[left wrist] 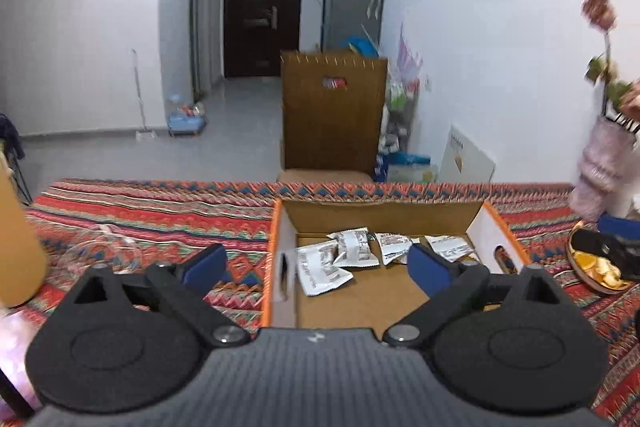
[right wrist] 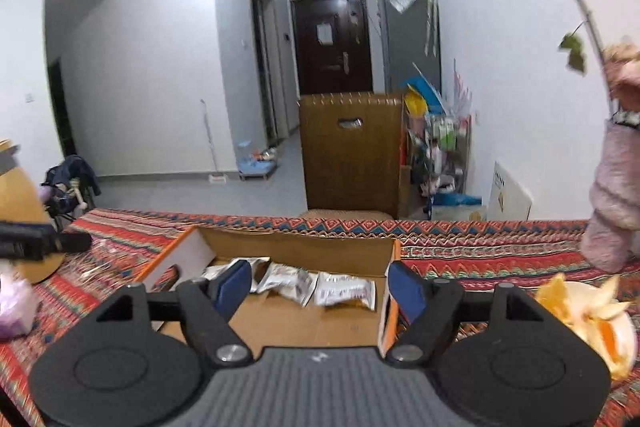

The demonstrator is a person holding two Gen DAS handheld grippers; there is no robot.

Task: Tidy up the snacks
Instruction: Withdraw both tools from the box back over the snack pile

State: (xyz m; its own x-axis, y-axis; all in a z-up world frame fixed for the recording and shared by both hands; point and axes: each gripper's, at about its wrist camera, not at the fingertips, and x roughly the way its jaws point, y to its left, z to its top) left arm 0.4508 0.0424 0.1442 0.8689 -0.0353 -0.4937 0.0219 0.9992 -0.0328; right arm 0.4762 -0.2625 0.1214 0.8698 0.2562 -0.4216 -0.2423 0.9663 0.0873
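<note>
An open cardboard box (left wrist: 380, 213) with orange edges stands on a table under a patterned cloth (left wrist: 152, 215). Several white snack packets (left wrist: 352, 247) lie loose at the far end of the box floor. My left gripper (left wrist: 316, 263) hovers over the box's near left part, its blue pads wide apart and nothing between them. In the right wrist view the same box (right wrist: 300, 247) and packets (right wrist: 344, 291) lie just ahead. My right gripper (right wrist: 320, 285) is open over the box's near right side, with no packet between its pads.
A plate of orange peel (right wrist: 592, 311) sits right of the box, behind it a pink vase (right wrist: 616, 199) with flowers. A yellow rounded object (left wrist: 20, 247) and a clear dish (left wrist: 100, 251) are on the left. A brown chair back (left wrist: 334, 115) stands beyond the table.
</note>
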